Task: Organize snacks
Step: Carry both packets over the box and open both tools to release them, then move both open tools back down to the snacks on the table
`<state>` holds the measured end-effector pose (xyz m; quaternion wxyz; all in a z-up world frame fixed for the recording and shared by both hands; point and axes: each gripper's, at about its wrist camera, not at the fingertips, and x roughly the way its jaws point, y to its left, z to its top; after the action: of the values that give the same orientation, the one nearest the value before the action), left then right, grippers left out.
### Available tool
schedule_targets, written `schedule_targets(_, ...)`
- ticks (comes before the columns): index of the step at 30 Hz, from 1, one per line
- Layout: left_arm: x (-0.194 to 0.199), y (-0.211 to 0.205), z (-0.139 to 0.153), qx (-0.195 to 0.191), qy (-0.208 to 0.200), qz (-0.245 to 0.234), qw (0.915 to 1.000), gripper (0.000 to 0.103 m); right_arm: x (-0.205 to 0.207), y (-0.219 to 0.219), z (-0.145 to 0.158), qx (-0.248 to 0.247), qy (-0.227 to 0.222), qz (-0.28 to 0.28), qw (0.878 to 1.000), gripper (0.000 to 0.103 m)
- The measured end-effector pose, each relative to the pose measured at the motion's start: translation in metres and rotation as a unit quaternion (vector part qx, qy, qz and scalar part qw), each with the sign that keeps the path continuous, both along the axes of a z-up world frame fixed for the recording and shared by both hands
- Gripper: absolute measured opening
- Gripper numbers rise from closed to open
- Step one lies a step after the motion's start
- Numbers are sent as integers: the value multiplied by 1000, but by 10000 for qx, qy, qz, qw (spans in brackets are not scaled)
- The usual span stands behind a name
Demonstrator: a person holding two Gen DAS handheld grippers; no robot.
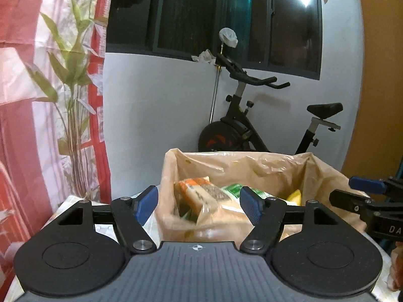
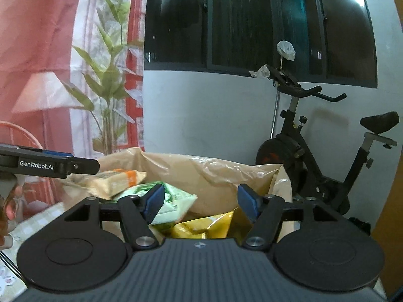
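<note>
Our left gripper [image 1: 199,207] has its blue-padded fingers [image 1: 147,201] spread wide and holds nothing; in the left wrist view they frame the near wall of a tan plastic bag [image 1: 252,168] at lower centre. Our right gripper [image 2: 201,202] is likewise released, its pads apart above the bag's open mouth in the right wrist view.

The snacks sit inside that bag. A tan and orange packet [image 1: 199,196] leans at the left of the opening, a green and white packet [image 2: 171,198] lies just beside it, and a yellow packet [image 2: 204,225] shows low in the middle of the right wrist view, partly hidden by the gripper body.

The bag stands on a table with a pale patterned cover [image 2: 37,219], seen at lower left of the right wrist view. Its crinkled rim rises highest along the far side.

Beyond the bag, a pale blue wall [image 1: 156,115] fills the middle of both frames, with a dark window [image 1: 201,12] along the top. A black exercise bike [image 1: 254,123] stands against the wall at the right, well apart from the bag. A red and white curtain printed with green leaves [image 1: 58,88] hangs at the left, near the table's edge. An orange-brown panel [image 1: 377,88] closes the far right.
</note>
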<state>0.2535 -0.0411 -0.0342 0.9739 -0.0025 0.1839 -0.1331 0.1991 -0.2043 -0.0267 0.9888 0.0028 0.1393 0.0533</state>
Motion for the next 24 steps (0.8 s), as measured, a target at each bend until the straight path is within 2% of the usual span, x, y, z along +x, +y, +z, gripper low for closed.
schedule_targets(5, -37, 12, -5, -127, 35, -20, 9999, 74, -37, 12, -4, 235, -127, 89, 9996, 67)
schedule_targets(12, -72, 22, -41, -35, 359, 152, 9992, 74, -78, 30, -27, 383, 37, 149, 9991, 67)
schedule_targets(20, -96, 34, -87, 146, 697, 543, 9960, 74, -98, 46, -83, 566, 981, 239, 9933, 67)
schedule_targets(24, -104, 45, -100, -52, 861, 760, 9934, 74, -105, 54, -113, 672, 1567, 287, 9849, 67)
